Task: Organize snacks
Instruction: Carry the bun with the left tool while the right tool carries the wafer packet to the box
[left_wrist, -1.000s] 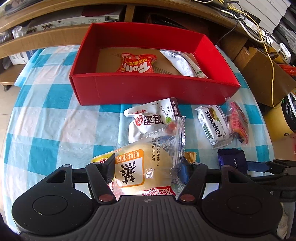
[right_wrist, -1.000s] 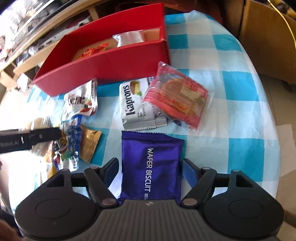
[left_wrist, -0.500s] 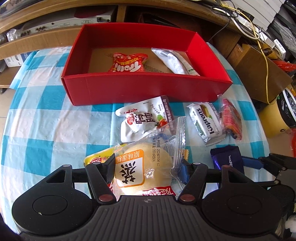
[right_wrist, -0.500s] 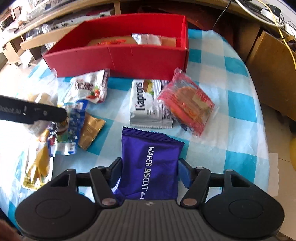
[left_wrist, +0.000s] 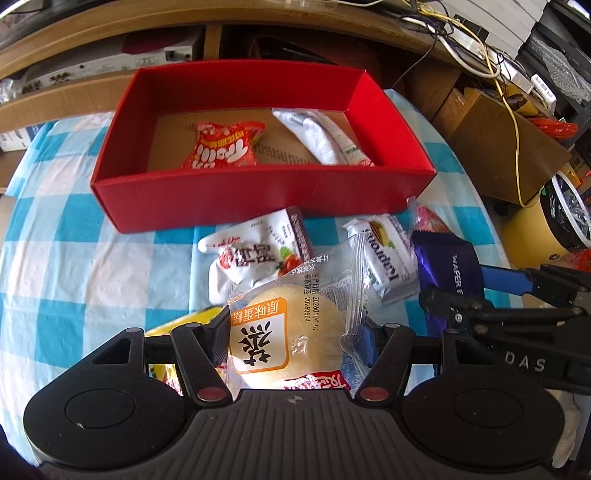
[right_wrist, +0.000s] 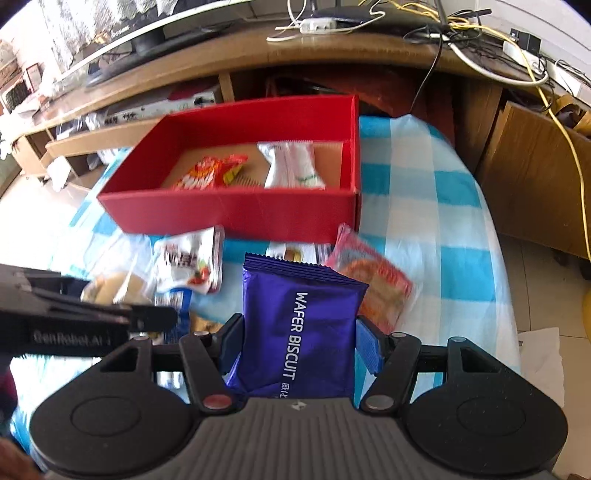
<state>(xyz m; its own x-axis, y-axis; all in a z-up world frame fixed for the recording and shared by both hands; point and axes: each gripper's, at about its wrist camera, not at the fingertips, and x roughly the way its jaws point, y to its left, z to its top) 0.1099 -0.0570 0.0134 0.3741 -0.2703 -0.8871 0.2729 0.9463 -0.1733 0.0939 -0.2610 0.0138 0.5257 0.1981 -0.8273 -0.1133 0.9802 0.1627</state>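
Observation:
My left gripper is shut on a round cake in a clear wrapper and holds it above the table. My right gripper is shut on a purple wafer biscuit pack, also lifted; it also shows in the left wrist view. The red box stands ahead with a red-orange snack bag and a white packet inside. The box also shows in the right wrist view.
On the blue checked tablecloth before the box lie a white pouch, a Kaprons pack and a red clear-wrapped snack. A yellow pack lies under my left gripper. Shelves, cables and a cardboard box stand behind.
Both grippers have lifted their packs off the table and moved toward the red box. The right gripper rose and tilted up, so the box now looks closer.

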